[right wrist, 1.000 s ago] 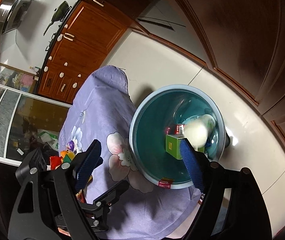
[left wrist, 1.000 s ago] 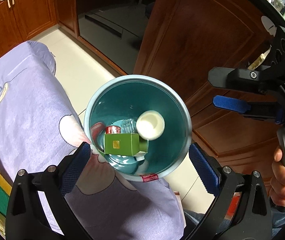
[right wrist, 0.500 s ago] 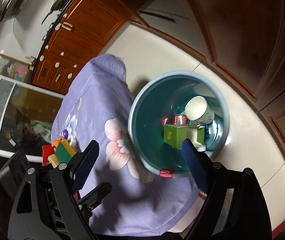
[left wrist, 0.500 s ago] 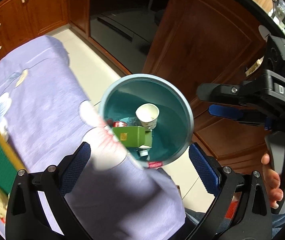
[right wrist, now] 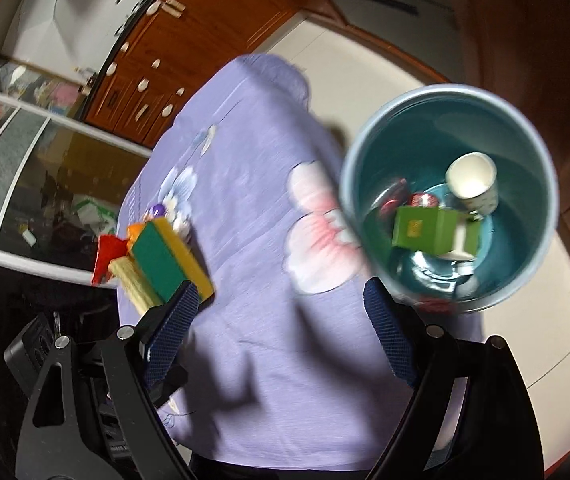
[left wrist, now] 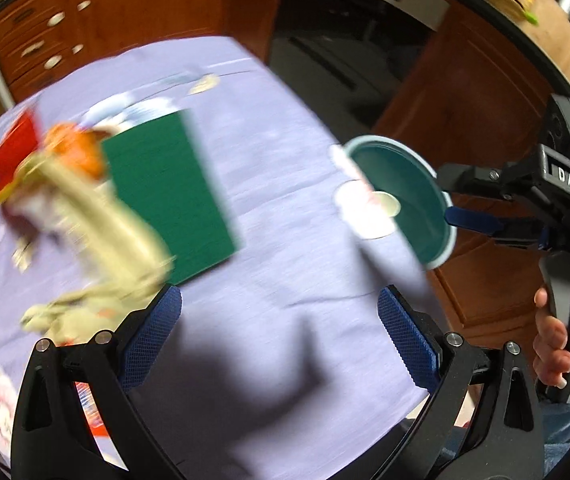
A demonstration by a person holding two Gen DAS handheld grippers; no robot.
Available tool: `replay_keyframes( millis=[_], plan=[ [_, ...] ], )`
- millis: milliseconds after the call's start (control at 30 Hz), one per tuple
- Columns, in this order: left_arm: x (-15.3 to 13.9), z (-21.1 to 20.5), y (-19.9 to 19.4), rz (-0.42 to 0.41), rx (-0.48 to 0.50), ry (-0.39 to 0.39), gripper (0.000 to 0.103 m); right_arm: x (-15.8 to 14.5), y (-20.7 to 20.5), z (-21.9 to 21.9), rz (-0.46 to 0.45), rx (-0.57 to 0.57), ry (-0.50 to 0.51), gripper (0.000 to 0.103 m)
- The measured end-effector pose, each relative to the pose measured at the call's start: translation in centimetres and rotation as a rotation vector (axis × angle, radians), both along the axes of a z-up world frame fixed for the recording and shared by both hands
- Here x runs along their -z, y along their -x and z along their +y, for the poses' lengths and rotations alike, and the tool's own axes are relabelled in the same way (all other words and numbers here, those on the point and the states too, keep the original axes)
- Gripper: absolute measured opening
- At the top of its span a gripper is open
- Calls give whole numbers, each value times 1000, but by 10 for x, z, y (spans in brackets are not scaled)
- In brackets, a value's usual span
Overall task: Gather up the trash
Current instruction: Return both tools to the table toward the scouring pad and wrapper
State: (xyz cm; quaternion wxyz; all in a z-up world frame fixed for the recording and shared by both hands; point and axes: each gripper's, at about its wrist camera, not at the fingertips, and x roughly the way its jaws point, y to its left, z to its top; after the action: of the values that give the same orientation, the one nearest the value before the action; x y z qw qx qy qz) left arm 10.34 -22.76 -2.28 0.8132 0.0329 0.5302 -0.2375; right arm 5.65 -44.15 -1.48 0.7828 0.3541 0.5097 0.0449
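On the left of the purple flowered tablecloth (right wrist: 253, 184) lies the remaining litter: a red wrapper (right wrist: 105, 254), an orange scrap (left wrist: 75, 150), a pale corrugated strip (right wrist: 135, 286) and a sponge (right wrist: 169, 266) with a green top and yellow body (all heavily blurred in the left wrist view, so finer detail cannot be told). The left gripper (left wrist: 279, 344) hangs above the cloth near these pieces, jaws spread wide with nothing between the blue pads.

Toward the middle, the right gripper (right wrist: 281, 332) is likewise spread and empty, its left pad just beside the sponge in its own view.

On the right stands the teal bin (right wrist: 541, 240), on the floor against the table's edge. It already holds a paper cup (right wrist: 473, 180), a green carton (right wrist: 425, 232) and a red-topped can (right wrist: 423, 200).

The step in hand appears to be the reach toward the next piece of trash, both grippers being unloaded. The next move probably calls for lowering one gripper over a single item of the cluster, most likely the sponge or the strip, closing on it squarely, then carrying it across to the bin.
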Motion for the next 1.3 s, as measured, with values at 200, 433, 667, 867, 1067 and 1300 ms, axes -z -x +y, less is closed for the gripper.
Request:
replay_keyframes(
  millis=[200,433,667,867,1067,1300],
  plan=[
    [4,72,-3,19,-109,36,98,0,-21,50,11,-69,23,81],
    [20,124,-2,71,-181,100,98,-2,-45,98,27,-167,68,81],
    [31,139,-4,88,-196,103,98,6,-84,148,45,-286,145,81],
    [38,160,-7,108,-213,123,98,16,-110,181,55,-348,208,81],
    [41,162,-6,122,-187,134,98,29,-126,200,71,-375,238,81],
    [38,145,-12,141,-157,159,98,23,-113,175,28,-336,225,71]
  ],
)
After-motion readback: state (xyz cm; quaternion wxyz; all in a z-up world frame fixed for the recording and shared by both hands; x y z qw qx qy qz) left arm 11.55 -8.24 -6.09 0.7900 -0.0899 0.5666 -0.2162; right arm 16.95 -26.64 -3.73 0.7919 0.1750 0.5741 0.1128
